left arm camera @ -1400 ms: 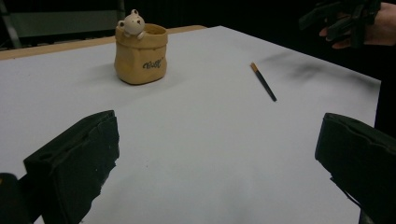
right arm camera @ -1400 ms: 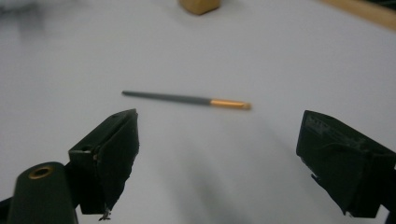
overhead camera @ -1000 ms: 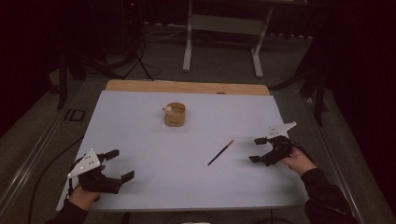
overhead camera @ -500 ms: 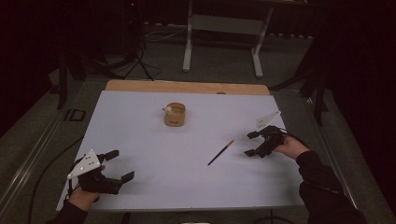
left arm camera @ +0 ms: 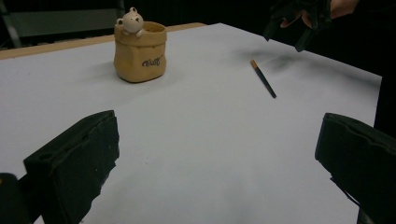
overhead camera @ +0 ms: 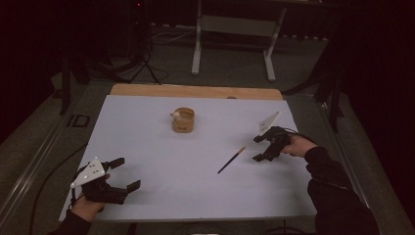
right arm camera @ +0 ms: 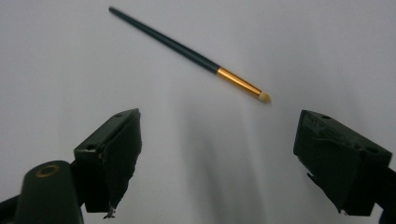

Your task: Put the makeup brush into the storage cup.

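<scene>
A slim brush (overhead camera: 231, 160) with a dark handle, gold ferrule and pale tip lies flat on the white table (overhead camera: 161, 161), right of centre. My right gripper (overhead camera: 257, 148) hovers just right of its tip, open and holding nothing. In the right gripper view the brush (right arm camera: 187, 46) lies slantwise beyond the wide-apart jaws of that gripper (right arm camera: 219, 140). A tan pot with a small bear on its rim (overhead camera: 183, 120) stands at the middle back. My left gripper (overhead camera: 128, 172) is open near the front left corner, far from both. Its own view shows the pot (left arm camera: 140, 51) and the brush (left arm camera: 264, 79).
A wooden strip (overhead camera: 195, 91) runs along the table's far edge. Behind the table stand a metal frame (overhead camera: 232, 29) and a dark tripod (overhead camera: 142, 54) on the floor. A cable trails off the table's left side.
My right gripper has moved left and away from the table's right edge, closing in on the brush tip. The left gripper, brush and pot have stayed put.
</scene>
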`<action>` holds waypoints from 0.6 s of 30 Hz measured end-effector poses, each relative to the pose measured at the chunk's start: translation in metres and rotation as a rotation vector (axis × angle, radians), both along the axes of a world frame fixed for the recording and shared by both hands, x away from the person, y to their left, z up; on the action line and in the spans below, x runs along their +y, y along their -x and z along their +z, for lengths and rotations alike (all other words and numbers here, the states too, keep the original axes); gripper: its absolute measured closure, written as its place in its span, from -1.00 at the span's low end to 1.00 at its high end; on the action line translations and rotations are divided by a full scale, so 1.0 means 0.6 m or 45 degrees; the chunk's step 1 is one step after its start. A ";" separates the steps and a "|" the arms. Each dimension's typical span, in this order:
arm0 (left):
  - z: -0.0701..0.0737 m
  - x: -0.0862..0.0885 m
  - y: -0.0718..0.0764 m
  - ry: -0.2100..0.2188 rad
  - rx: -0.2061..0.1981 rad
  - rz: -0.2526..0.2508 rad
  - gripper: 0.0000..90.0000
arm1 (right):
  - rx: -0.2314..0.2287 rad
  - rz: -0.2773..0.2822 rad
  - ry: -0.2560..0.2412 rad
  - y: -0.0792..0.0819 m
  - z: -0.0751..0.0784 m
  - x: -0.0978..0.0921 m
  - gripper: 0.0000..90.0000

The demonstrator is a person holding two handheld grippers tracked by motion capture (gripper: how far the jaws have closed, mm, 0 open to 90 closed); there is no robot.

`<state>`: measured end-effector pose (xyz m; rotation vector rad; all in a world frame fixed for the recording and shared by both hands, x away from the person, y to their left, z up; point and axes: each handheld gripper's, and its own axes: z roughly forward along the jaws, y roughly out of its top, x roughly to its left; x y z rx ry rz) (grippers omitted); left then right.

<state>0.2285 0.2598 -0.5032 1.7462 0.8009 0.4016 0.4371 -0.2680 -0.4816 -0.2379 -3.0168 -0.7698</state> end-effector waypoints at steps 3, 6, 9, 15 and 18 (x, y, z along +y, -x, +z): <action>0.000 0.000 0.000 0.001 0.003 0.000 -0.99 | -0.003 0.039 0.035 -0.002 -0.001 0.008 -0.66; 0.000 0.001 0.000 0.005 0.002 0.001 -0.99 | -0.036 0.058 0.063 -0.002 -0.002 0.016 -0.67; -0.001 0.001 0.000 0.005 0.004 -0.001 -0.99 | -0.059 0.098 0.071 -0.004 0.002 0.026 -0.68; -0.001 0.001 0.000 0.011 0.004 0.000 -0.99 | -0.102 0.193 0.134 -0.006 0.006 0.050 -0.68; -0.001 0.001 0.000 0.011 0.004 0.000 -0.99 | -0.109 0.226 0.153 -0.008 0.008 0.056 -0.62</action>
